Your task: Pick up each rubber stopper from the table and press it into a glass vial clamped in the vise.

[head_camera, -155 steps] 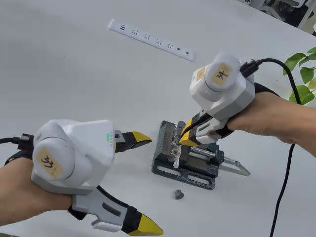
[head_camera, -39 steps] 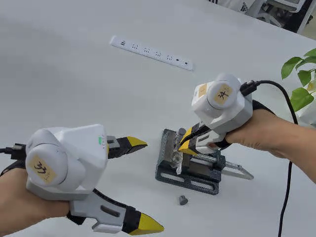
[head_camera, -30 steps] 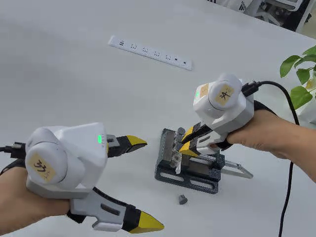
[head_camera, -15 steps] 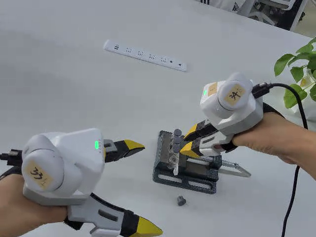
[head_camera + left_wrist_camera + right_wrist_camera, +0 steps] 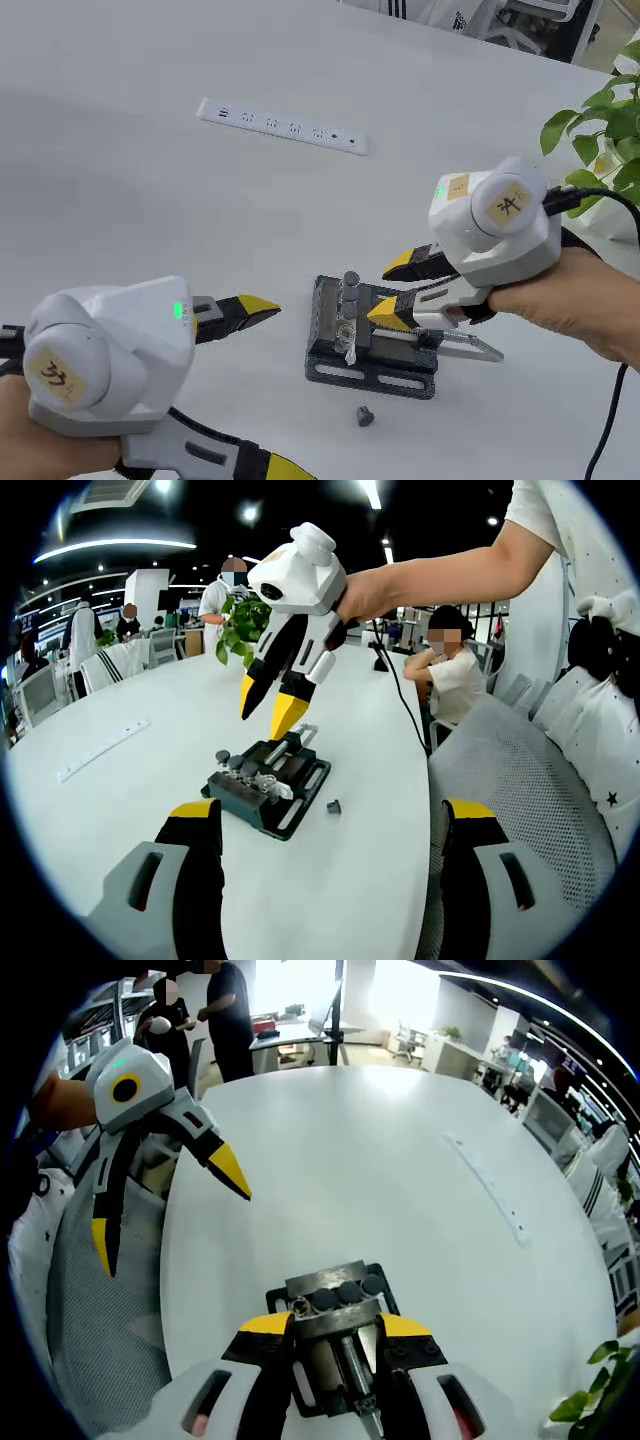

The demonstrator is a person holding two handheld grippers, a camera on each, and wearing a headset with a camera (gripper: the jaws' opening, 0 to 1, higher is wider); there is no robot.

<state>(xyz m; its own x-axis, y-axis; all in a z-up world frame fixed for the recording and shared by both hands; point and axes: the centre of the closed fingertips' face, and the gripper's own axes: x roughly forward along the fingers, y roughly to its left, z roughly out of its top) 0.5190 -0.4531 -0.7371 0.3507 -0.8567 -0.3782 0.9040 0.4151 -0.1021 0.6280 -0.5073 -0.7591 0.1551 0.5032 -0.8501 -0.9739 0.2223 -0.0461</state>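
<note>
White table [image 5: 150, 200] runs under both grippers. The left gripper [image 5: 330, 810] gapes wide and holds nothing. One loose rubber stopper [image 5: 333, 806] lies ahead between its jaws, beside the single vise [image 5: 290, 790]. The right gripper [image 5: 384, 292] is partly open and empty, tips over the vise. Three stoppered vials [image 5: 348, 1294] sit just ahead of it, with one clear vial [image 5: 344, 328] beside them. One power strip [image 5: 283, 125] lies far beyond.

left gripper [image 5: 272, 390] lower tip cut off by edge, vials [image 5: 346, 324] perhaps too small to count
</note>
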